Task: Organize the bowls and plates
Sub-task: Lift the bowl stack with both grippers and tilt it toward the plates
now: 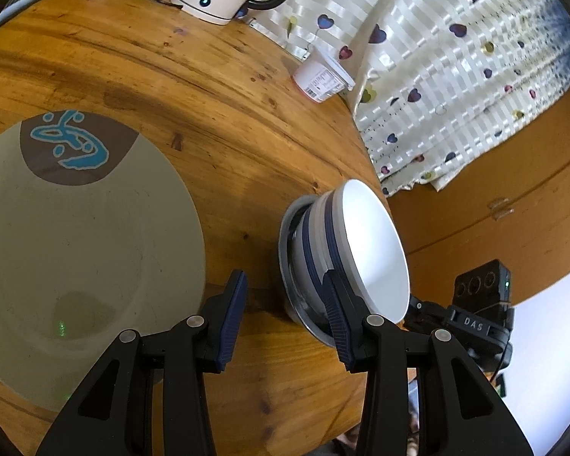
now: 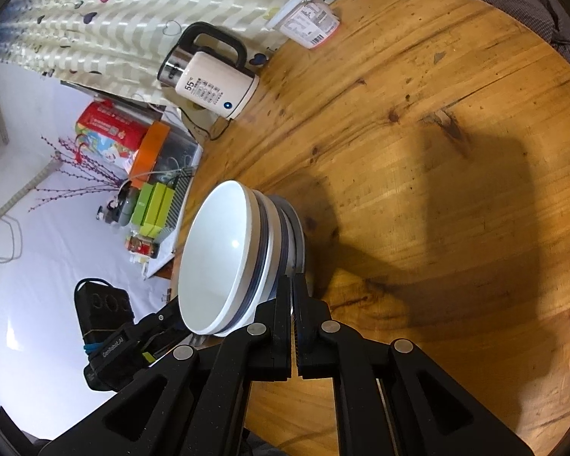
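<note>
On the left of the wooden table [image 1: 216, 87] lies the big grey plate [image 1: 95, 235], and the left gripper [image 1: 288, 319], jaws half open and empty, hovers between it and the nested bowls [image 1: 361, 250]. The stack sits near the table's edge (worryingly so). The right gripper [image 2: 292, 326], closed on nothing, touches or nearly touches the bowls; a nudge might tip them off.

Left hand-held gripper [image 1: 285, 311]: jaws parted about halfway, nothing between the pads, pointing forward and downward. Right hand-held gripper [image 2: 293, 300]: jaws closed pad to pad with only a thin slit, nothing clamped, also angled downward.
</note>
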`<move>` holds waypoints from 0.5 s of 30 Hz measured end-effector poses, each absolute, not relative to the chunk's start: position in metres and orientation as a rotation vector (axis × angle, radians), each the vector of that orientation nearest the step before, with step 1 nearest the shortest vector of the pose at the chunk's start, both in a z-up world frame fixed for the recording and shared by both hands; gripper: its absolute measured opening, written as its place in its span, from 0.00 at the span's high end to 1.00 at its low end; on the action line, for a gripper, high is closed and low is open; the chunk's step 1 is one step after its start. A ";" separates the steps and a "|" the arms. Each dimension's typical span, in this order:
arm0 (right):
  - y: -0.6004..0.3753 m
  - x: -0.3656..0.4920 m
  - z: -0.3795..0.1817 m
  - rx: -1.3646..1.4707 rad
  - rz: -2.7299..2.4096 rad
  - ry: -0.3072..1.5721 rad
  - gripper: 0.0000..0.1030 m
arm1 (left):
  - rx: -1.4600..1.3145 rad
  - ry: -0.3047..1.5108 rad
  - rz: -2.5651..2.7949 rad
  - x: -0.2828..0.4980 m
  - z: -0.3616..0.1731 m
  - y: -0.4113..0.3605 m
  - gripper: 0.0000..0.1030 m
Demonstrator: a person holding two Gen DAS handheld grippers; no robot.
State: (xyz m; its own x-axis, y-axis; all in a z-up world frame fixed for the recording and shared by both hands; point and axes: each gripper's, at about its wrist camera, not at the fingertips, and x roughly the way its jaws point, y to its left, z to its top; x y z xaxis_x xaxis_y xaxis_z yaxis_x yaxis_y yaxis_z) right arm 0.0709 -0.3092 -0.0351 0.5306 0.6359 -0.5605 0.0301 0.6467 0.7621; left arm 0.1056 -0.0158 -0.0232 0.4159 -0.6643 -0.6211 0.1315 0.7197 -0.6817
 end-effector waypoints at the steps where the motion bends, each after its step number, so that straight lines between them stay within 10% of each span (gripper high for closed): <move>1: -0.310 0.071 -0.035 0.806 0.412 0.957 0.95 | -0.611 1.032 -0.540 0.107 -0.024 -0.015 0.60; 15: -0.313 0.075 -0.034 0.824 0.432 0.955 0.96 | -0.750 1.067 -0.567 0.118 -0.036 -0.009 0.84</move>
State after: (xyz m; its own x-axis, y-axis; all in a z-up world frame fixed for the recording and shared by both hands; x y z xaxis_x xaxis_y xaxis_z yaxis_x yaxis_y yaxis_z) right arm 0.0745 -0.3132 -0.0341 0.5275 0.6531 -0.5434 0.0238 0.6280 0.7779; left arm 0.1183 -0.0088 -0.0358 0.3849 -0.7315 -0.5628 0.0576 0.6277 -0.7764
